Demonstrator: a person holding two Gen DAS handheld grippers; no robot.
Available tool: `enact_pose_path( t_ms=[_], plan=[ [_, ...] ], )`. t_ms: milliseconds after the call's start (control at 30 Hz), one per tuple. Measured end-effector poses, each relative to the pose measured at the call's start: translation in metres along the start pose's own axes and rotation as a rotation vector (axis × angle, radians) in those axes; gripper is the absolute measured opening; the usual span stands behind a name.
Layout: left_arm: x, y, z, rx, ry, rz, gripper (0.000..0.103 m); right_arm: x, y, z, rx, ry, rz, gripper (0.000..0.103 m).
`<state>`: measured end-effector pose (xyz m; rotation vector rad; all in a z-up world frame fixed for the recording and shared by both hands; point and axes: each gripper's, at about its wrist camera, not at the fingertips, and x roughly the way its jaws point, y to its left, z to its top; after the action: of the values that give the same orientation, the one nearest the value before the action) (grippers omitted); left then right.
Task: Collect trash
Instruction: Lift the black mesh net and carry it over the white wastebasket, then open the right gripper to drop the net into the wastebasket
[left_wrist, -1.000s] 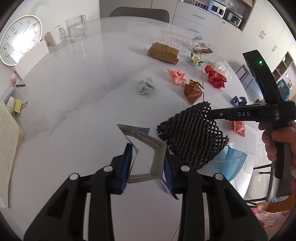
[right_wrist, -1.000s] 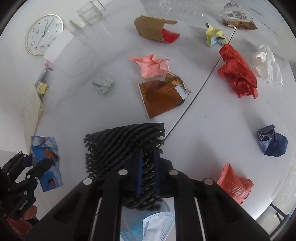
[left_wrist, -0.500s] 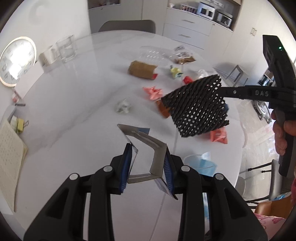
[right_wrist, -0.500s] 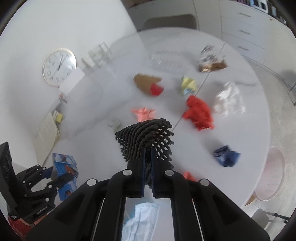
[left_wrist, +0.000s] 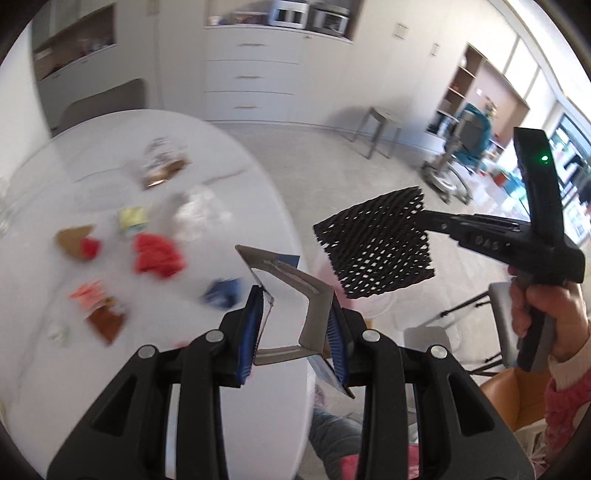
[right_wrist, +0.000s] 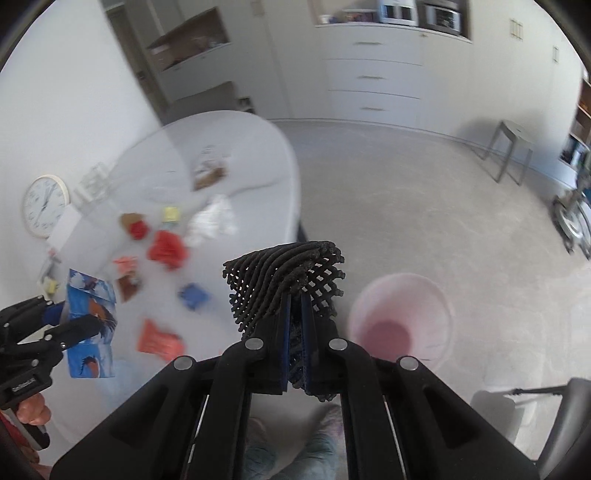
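Observation:
My left gripper (left_wrist: 293, 306) is shut on a flattened blue-printed carton (left_wrist: 291, 295), held above the white table's right edge; the carton also shows in the right wrist view (right_wrist: 90, 314). My right gripper (right_wrist: 294, 314) is shut on a black foam net sleeve (right_wrist: 288, 273), held in the air beyond the table edge; the sleeve shows in the left wrist view (left_wrist: 376, 243). A pink bin (right_wrist: 399, 325) stands on the floor below and to the right of the sleeve. Crumpled red paper (left_wrist: 157, 254), blue paper (right_wrist: 194, 295) and other scraps lie on the table.
The round white table (left_wrist: 110, 387) is at the left, blurred by motion. A wall clock (right_wrist: 44, 210) leans at its far side. A stool (left_wrist: 380, 129), white cabinets and a chair frame (right_wrist: 535, 398) stand around on the grey floor.
Both grippers have risen and swung right, away from the table, keeping their loads. The net sleeve has moved from over the table to over the floor near the pink bin.

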<state>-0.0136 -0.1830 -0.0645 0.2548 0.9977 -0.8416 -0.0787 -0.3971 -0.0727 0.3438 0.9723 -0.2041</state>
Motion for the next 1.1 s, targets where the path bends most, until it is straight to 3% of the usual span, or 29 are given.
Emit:
enact_pose_path(
  t_ms=[200,533,600,633,667,867,967,1067,1100],
  plan=[
    [0.079,-0.075,0.044,0.056,0.066,-0.093,0.033,0.045,-0.089,0.003,0.057,0.068,-0.058,0.006],
    [0.159,-0.123,0.068,0.084,0.195,-0.062,0.033,0.141,-0.168,-0.011,0.119,0.2,-0.061,0.009],
    [0.169,-0.127,0.068,0.089,0.216,-0.051,0.033,0.148,-0.175,-0.014,0.142,0.212,-0.056,0.02],
    [0.172,-0.129,0.068,0.092,0.221,-0.048,0.033,0.149,-0.18,-0.015,0.154,0.211,-0.056,0.037],
    [0.175,-0.134,0.07,0.095,0.226,-0.046,0.033,0.149,-0.183,-0.015,0.164,0.206,-0.057,0.048],
    [0.201,-0.146,0.075,0.111,0.254,-0.056,0.033,0.124,-0.198,-0.014,0.185,0.161,-0.082,0.062],
    [0.215,-0.153,0.08,0.12,0.259,-0.062,0.033,0.105,-0.212,-0.014,0.211,0.126,-0.09,0.063],
    [0.226,-0.159,0.08,0.12,0.284,-0.085,0.047,0.089,-0.221,-0.015,0.236,0.1,-0.104,0.071],
    [0.231,-0.161,0.081,0.117,0.294,-0.094,0.062,0.083,-0.223,-0.015,0.245,0.091,-0.112,0.072]
  ],
)
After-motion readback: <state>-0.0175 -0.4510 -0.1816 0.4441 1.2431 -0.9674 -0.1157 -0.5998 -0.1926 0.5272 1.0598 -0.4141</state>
